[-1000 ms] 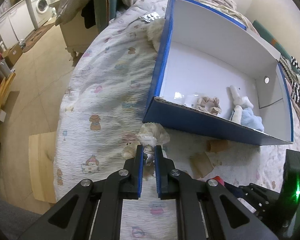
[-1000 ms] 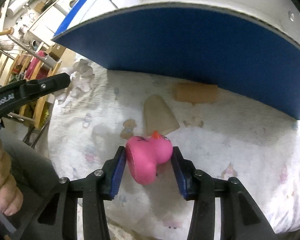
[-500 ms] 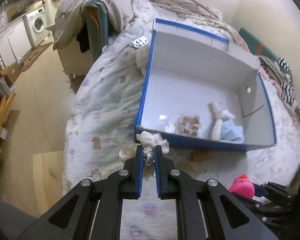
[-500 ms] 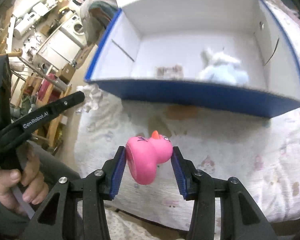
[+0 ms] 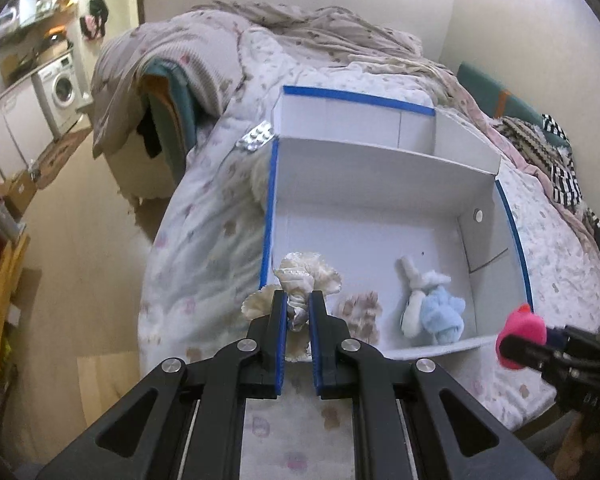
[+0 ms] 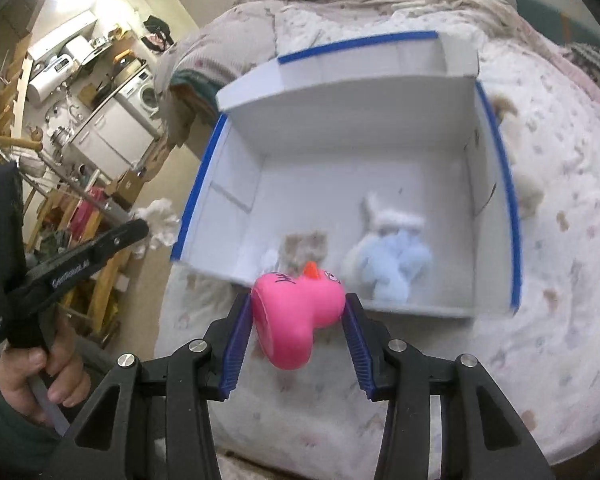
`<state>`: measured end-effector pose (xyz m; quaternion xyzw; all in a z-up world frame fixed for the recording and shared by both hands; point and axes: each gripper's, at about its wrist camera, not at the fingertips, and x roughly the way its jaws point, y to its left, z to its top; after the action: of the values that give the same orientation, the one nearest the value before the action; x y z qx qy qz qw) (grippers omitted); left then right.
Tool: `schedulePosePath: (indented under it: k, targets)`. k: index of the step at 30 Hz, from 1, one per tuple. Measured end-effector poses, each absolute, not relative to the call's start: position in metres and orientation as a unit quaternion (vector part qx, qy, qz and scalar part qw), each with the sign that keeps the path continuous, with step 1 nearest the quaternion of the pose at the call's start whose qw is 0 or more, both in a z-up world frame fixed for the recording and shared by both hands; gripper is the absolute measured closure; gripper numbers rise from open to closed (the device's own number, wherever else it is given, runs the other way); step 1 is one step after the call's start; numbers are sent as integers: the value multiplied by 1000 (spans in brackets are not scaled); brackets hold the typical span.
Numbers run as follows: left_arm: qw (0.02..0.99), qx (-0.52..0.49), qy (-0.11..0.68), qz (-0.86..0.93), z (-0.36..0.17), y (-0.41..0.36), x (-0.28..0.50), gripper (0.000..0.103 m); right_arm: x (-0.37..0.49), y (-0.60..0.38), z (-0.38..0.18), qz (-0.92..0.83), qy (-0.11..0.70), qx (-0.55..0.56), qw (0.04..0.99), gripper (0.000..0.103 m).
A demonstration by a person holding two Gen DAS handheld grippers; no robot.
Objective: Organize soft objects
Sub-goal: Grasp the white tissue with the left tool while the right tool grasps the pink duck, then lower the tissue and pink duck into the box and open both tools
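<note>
My left gripper (image 5: 298,312) is shut on a cream frilly soft toy (image 5: 306,276) and holds it in the air over the near left corner of the white box with blue edges (image 5: 270,208). My right gripper (image 6: 298,316) is shut on a pink rubber duck (image 6: 296,312), held above the bed just in front of the box's near wall (image 6: 416,310). The duck also shows at the right of the left wrist view (image 5: 522,336). Inside the box lie a light blue and white plush (image 5: 434,308) and a small beige plush (image 5: 360,308).
The box sits on a bed with a patterned quilt (image 5: 208,240). A blister pack (image 5: 256,140) lies by the box's far left corner. Crumpled blankets (image 5: 320,32) lie at the bed's far end. Floor and a washing machine (image 5: 60,88) are to the left.
Both grippers have risen and moved toward the box with their toys. The view now looks down into the box from above its near wall.
</note>
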<state>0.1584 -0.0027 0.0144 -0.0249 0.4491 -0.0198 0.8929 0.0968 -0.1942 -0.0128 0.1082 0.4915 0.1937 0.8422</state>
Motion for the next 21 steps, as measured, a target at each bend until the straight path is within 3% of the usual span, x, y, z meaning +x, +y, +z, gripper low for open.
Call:
schedulePosePath:
  k: [7,21]
  targets:
    - [890,2,455,-33,3,-28,192,93,137,-209,-6,173,479,111,854,55]
    - [878,31,477,-31,-55,-53,232,93,186,-207,-57,147,506,95,845,55]
